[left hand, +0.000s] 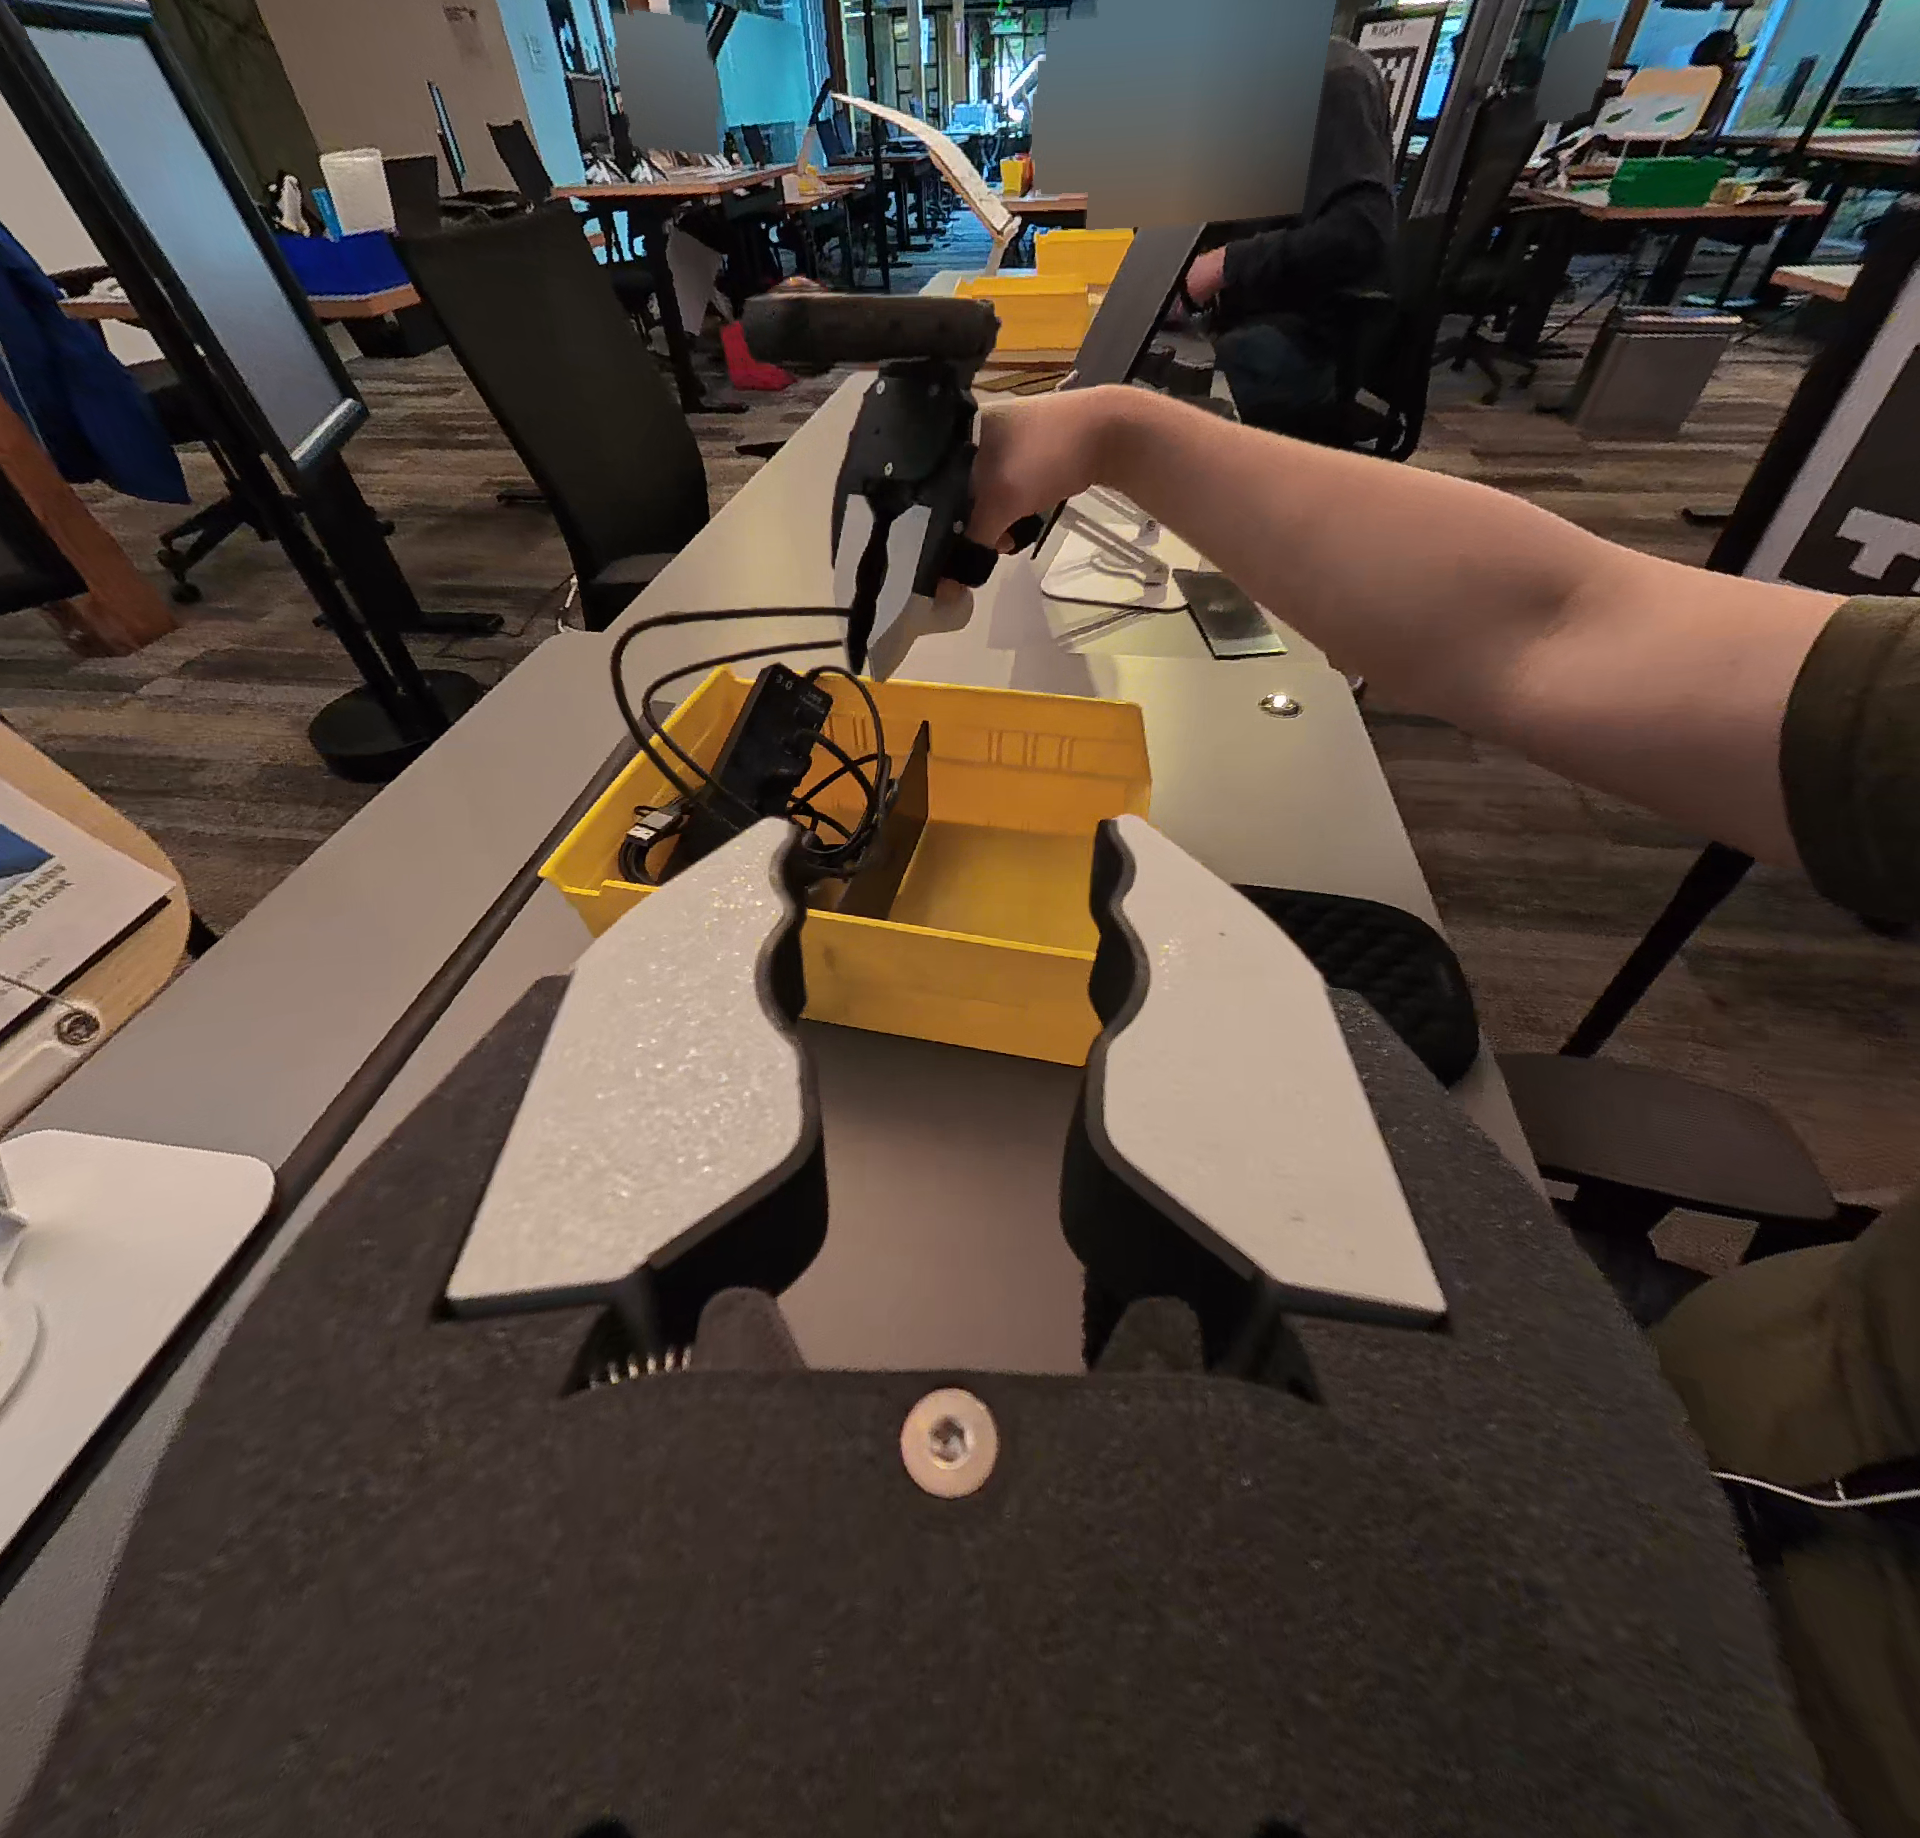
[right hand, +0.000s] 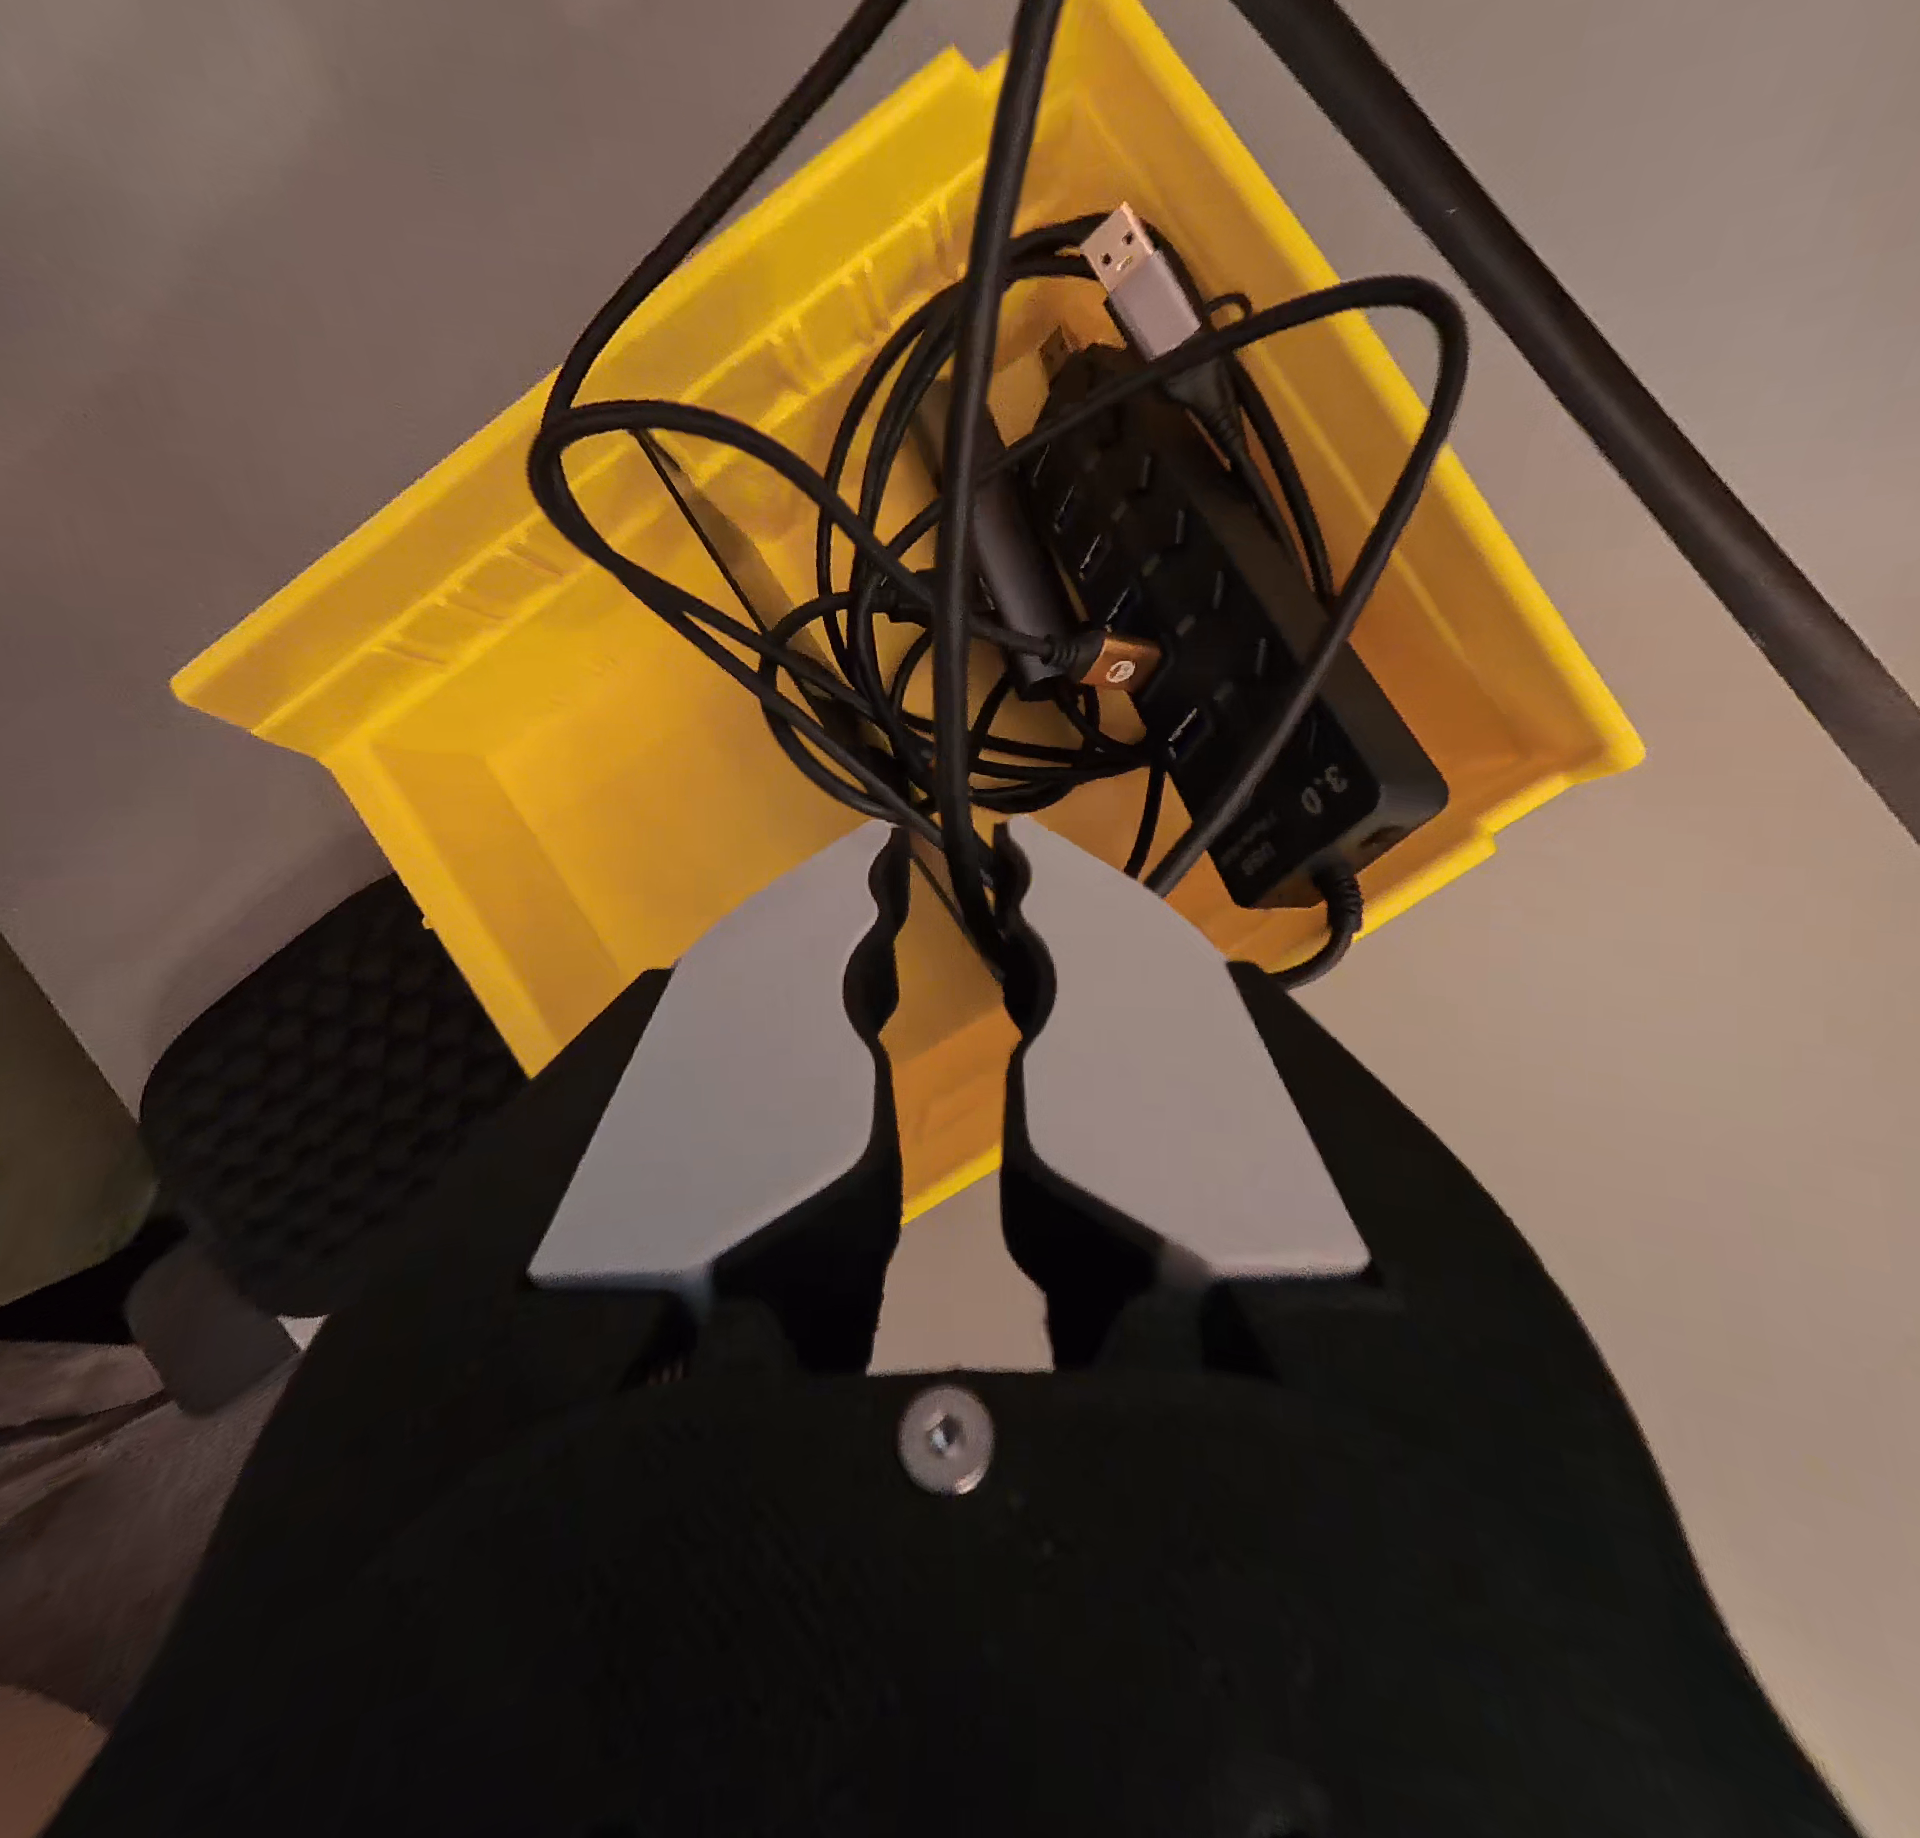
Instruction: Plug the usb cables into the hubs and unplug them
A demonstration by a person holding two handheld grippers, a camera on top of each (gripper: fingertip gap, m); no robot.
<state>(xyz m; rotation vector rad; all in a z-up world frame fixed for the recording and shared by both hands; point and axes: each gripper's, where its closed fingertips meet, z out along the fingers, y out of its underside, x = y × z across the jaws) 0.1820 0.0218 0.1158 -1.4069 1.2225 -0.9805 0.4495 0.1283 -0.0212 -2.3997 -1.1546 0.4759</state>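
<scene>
A yellow bin (left hand: pixel 1039 749) with a black divider (left hand: pixel 894 832) sits on the grey table. Its left compartment holds a black USB hub (left hand: pixel 774 749) and a tangle of black cables (left hand: pixel 831 801). My left gripper (left hand: pixel 945 838) is open and empty, just in front of the bin. My right gripper (left hand: pixel 868 650) hangs above the hub, shut on a black cable (right hand: pixel 951 895) lifted out of the tangle. The right wrist view looks down at the bin (right hand: pixel 436 666), the hub (right hand: pixel 1278 708), a silver USB plug (right hand: pixel 1127 271) and a gold plug (right hand: pixel 1117 661). My right gripper (right hand: pixel 948 832) pinches the cable near its tips.
A black mesh chair back (left hand: pixel 1371 957) stands by the table's right edge, right of the bin. A white monitor base (left hand: pixel 104 1248) is at the near left. A dark seam (left hand: pixel 468 936) splits the tables. A silver stand (left hand: pixel 1112 562) and more yellow bins (left hand: pixel 1039 302) lie farther back. About 30 centimetres separates my left fingertips from my right. To the gold plug (right hand: pixel 1117 661): right tips about 7 centimetres, left tips about 35 centimetres.
</scene>
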